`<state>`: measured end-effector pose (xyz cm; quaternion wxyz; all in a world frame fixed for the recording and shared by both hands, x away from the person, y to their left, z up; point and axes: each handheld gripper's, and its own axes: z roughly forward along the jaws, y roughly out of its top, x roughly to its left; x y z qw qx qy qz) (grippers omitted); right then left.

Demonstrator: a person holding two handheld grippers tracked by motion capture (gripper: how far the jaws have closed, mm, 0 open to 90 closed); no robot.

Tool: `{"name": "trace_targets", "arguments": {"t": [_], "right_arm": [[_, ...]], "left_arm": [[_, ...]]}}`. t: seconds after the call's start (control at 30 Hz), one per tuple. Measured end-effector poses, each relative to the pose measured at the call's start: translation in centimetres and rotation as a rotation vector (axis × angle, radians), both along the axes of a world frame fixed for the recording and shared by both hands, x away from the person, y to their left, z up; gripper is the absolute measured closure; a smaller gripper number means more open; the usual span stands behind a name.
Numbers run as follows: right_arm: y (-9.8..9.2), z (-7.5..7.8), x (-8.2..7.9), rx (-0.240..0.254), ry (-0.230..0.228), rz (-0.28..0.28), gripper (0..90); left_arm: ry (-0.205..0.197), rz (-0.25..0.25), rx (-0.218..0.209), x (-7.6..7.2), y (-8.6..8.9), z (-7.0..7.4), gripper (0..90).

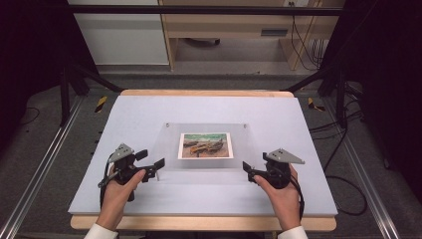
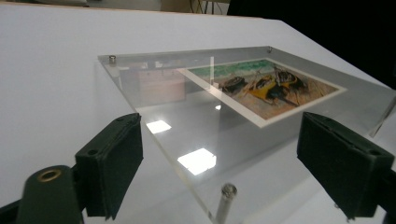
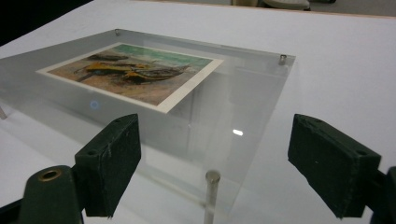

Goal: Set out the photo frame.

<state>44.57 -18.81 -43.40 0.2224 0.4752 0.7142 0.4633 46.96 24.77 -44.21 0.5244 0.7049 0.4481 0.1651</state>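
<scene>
A clear acrylic plate (image 1: 169, 149) rests on short metal pegs in the middle of the white table (image 1: 278, 114). A picture of boats on a beach (image 1: 205, 145) lies flat in it. My left gripper (image 1: 151, 159) hovers at the plate's near left corner, jaws wide apart and nothing between the pads. In the left gripper view the corner peg (image 2: 227, 198) stands between and ahead of the gripper (image 2: 219, 163), with the picture (image 2: 266, 88) beyond. My right gripper (image 1: 254, 162) is open at the near right corner. The right gripper view shows that peg (image 3: 211, 186) ahead of the gripper (image 3: 215, 163), apart from both pads.
The white board has a wooden rim (image 1: 204, 222) at the near edge. Metal rails (image 1: 45, 164) run along the floor on both sides. Cables (image 1: 343, 149) trail on the floor at the right. A wooden cabinet (image 1: 224, 30) stands beyond the far edge.
</scene>
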Motion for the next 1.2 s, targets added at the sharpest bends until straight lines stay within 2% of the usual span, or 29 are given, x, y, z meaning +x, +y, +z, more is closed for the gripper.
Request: {"name": "trace_targets", "arguments": {"t": [0.03,0.07,0.1,0.13,0.2,0.23,0.3,0.37,0.43,0.67,0.83,0.87,1.07,1.2], "right_arm": [[0.0,0.0,0.0,0.000,0.000,0.000,18.1],[-0.1,0.3,1.1,-0.012,0.011,0.018,18.3],[-0.1,0.3,1.1,-0.012,0.011,0.018,18.3],[-0.2,0.5,2.2,-0.004,0.034,0.035,17.1],[-0.2,0.5,2.5,-0.001,0.037,0.040,15.6],[-0.2,0.2,3.0,0.023,0.043,0.051,14.2],[-0.2,-0.2,3.3,0.018,0.060,0.058,13.5],[-0.2,-0.4,3.3,0.021,0.071,0.055,13.8],[-0.2,-1.2,3.5,0.029,0.104,0.066,15.4],[0.0,-1.7,3.8,0.055,0.156,0.061,16.1],[-0.1,-1.9,3.8,0.084,0.169,0.059,16.2],[-0.2,-2.0,3.8,0.094,0.175,0.065,16.2],[-0.2,-2.3,3.9,0.134,0.197,0.074,15.7],[-0.1,-2.2,3.7,0.142,0.203,0.068,15.3]], "left_arm": [[0.000,0.000,0.000,0.0,0.0,0.0,15.6],[0.003,0.001,0.003,0.7,-0.2,0.1,15.6],[0.003,0.001,0.003,0.7,-0.2,0.1,15.6],[0.006,-0.009,0.008,1.1,-0.4,0.1,15.5],[0.008,-0.012,0.007,1.2,-0.5,0.0,15.3],[0.017,-0.015,0.018,1.4,-0.6,-0.3,15.0],[0.022,-0.014,0.020,1.4,-0.7,-0.5,15.0],[0.029,-0.007,0.021,1.4,-0.7,-0.8,15.0],[0.050,0.005,0.029,1.4,-0.7,-1.2,15.0],[0.083,0.001,0.029,1.3,-1.1,-1.6,15.5],[0.101,0.004,0.027,1.3,-1.0,-1.8,16.5],[0.115,0.005,0.015,1.4,-1.0,-1.9,16.8],[0.133,-0.005,-0.006,1.4,-1.1,-2.1,17.1],[0.149,-0.009,-0.024,1.4,-0.9,-2.1,17.4]]}}
